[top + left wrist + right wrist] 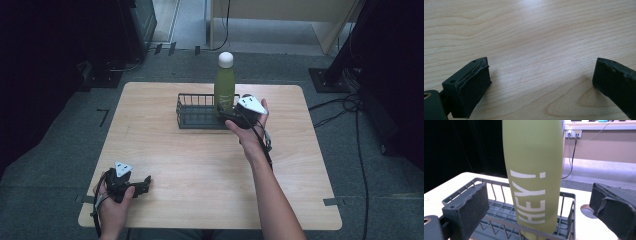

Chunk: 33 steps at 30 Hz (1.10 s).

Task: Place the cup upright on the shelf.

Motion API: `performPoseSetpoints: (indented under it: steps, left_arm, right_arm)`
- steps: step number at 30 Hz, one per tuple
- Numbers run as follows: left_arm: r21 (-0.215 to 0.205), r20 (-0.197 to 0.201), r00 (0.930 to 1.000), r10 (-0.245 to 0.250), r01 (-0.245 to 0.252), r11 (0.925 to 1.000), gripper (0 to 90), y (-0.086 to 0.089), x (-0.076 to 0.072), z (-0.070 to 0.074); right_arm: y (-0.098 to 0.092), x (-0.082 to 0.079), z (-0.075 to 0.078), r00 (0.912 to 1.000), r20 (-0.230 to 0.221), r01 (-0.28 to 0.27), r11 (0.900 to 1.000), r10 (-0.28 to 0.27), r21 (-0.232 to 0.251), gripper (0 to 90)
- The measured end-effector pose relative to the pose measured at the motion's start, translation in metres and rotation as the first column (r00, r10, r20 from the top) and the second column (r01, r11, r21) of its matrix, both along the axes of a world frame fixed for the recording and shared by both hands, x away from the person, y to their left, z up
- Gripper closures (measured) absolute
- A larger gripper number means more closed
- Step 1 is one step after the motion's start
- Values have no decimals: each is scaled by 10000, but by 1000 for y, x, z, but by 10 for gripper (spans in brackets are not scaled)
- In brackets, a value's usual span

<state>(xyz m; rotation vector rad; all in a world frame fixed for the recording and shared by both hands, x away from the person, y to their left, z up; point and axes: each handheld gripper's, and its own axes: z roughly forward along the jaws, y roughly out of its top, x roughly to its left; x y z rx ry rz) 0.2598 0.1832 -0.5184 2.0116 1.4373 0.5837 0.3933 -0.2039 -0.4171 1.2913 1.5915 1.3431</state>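
Observation:
An olive-green bottle (224, 87) with a white cap stands upright at the right end of a dark wire basket (192, 117) on the far middle of the wooden table (200, 165). My right gripper (228, 119) is open just in front of the bottle. In the right gripper view, the bottle (534, 182), printed "HEY!", stands between and beyond the two parted jaws of my right gripper (540, 207), and neither pad touches it. The basket (496, 182) holds nothing else. My left gripper (142, 183) rests open near the table's front left corner, over bare wood (536, 37).
A round grommet hole (587, 212) lies in the tabletop right of the basket. Cables (345, 105) run over the grey floor to the right of the table. Dark equipment stands (140, 25) lie beyond the far edge.

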Motion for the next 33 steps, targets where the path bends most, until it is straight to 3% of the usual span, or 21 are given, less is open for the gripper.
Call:
performPoseSetpoints:
  steps: [9, 33]
  left_arm:
    - [1, 1, 10000, 0, 0, 10000, 15, 0, 0, 0]
    - [22, 6, 10000, -20, 20, 10000, 15, 0, 0, 0]
  right_arm:
    - [-17, -22, -4, 9999, 104, 49, 9999, -47, -160, 25]
    - [-79, -77, -29, 9956, -45, 936, 9955, -937, -133, 27]
